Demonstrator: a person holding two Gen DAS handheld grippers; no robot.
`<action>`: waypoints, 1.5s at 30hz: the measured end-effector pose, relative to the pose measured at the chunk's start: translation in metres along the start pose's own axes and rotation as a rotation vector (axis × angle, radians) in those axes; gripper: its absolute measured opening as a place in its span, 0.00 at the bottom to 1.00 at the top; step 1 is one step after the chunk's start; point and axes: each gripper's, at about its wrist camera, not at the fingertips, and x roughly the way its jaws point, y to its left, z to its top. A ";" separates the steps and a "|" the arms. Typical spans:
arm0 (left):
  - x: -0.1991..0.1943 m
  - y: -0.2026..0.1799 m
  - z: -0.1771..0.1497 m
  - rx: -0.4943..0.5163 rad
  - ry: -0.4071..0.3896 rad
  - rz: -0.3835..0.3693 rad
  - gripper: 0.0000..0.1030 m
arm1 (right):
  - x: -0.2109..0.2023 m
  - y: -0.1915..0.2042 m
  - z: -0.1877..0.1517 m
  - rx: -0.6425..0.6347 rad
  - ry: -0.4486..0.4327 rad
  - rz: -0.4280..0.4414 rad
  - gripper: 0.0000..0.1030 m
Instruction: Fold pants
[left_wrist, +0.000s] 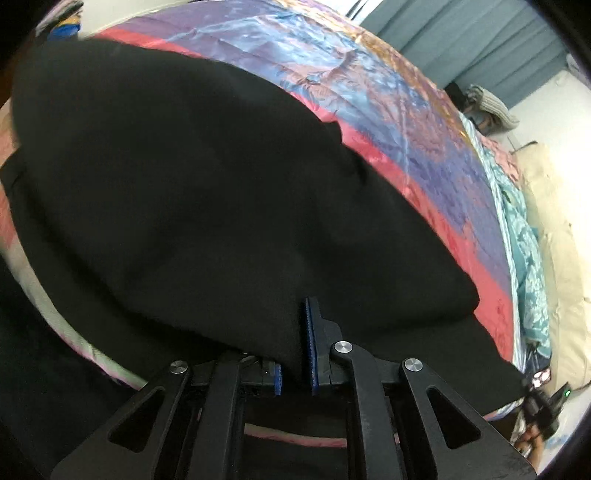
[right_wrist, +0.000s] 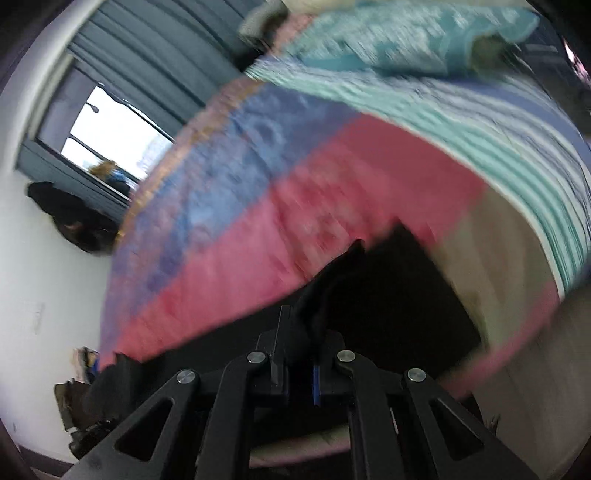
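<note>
1. Left gripper (left_wrist: 295, 347): jaws clamped on black pants (left_wrist: 192, 192) at lower centre; fabric fills the frame's left and centre, over the bed (left_wrist: 424, 140).
2. Right gripper (right_wrist: 301, 354): jaws pinching pants (right_wrist: 388, 295) at lower centre; view blurred.

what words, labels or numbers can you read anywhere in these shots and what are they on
None can be read.
The black pants show no tag or print.
The bedspread carries only a woven pattern, no letters.
The right wrist view is motion-blurred, so any small text there is lost.

pants (left_wrist: 184, 192) ahead, bedspread (left_wrist: 424, 140) beyond
</note>
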 end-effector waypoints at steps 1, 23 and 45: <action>-0.002 -0.002 0.002 0.009 -0.006 0.000 0.09 | 0.002 -0.002 -0.004 0.008 0.011 -0.008 0.08; -0.008 -0.008 -0.023 0.166 0.039 0.057 0.08 | 0.021 -0.059 -0.008 0.125 0.179 -0.107 0.08; 0.004 -0.019 -0.050 0.256 0.080 0.107 0.09 | 0.017 -0.055 0.003 -0.047 0.140 -0.242 0.08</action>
